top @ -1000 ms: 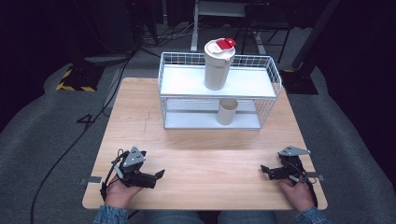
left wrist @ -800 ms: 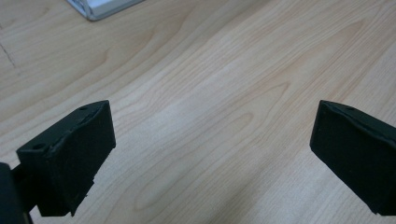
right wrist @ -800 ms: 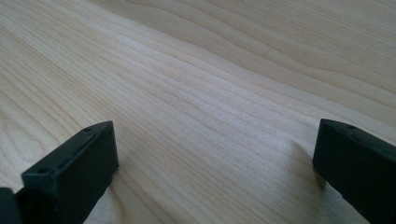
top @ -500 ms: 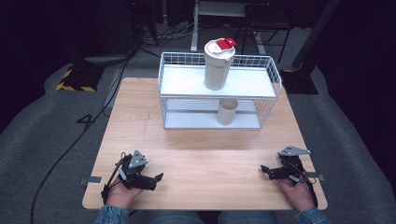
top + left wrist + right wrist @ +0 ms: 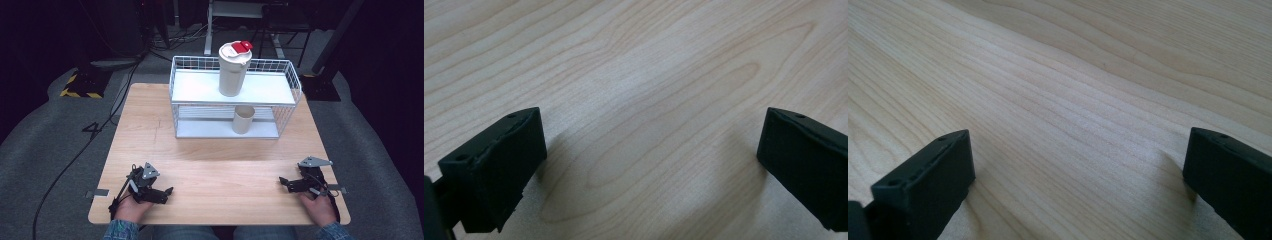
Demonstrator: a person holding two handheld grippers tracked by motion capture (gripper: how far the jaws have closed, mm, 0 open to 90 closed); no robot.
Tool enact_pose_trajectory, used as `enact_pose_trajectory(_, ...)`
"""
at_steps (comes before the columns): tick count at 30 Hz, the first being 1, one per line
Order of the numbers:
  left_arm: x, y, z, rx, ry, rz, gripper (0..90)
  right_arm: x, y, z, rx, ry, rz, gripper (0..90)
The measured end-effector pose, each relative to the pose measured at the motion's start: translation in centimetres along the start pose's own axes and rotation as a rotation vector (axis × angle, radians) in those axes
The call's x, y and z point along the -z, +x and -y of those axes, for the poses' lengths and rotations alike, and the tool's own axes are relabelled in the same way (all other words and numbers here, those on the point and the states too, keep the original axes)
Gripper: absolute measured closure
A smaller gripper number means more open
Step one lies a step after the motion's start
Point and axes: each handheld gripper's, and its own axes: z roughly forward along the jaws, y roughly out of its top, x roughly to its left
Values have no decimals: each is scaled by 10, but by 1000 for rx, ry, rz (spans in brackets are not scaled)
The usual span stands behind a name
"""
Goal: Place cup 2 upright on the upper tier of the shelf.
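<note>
Low at the left of the high view, the left gripper (image 5: 159, 192) rests on the pale wooden bench (image 5: 215, 165), its black fingers (image 5: 499, 170) spread wide over bare wood grain. At the lower right, the right gripper (image 5: 289, 183) lies on the bench too, its fingers (image 5: 928, 180) likewise apart and holding nothing. Toward the upper centre stands a white wire two-tier rack (image 5: 185, 100); a tall beige tumbler with a red-and-white lid (image 5: 233, 70) stands upright on its top shelf, and a small beige cup (image 5: 243, 120) sits on the lower shelf, both well apart from the grippers.

Left tool (image 5: 159, 191), right tool (image 5: 289, 182): jaws wide apart.
</note>
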Motion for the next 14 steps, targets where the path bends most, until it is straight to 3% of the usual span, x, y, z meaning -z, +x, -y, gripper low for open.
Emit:
enact_pose_trajectory(1,-1,0,0,25,-12,1,0,0,0,0,0,0,0,1)
enact_pose_trajectory(3,-1,0,0,37,-13,3,0,0,0,0,0,0,0,1)
enact_pose_trajectory(4,-2,0,-1,42,-11,-19,0,0,0,0,1,0,0,1)
enact_pose_trajectory(14,-3,0,-2,30,-5,-27,0,0,0,0,0,1,1,1)
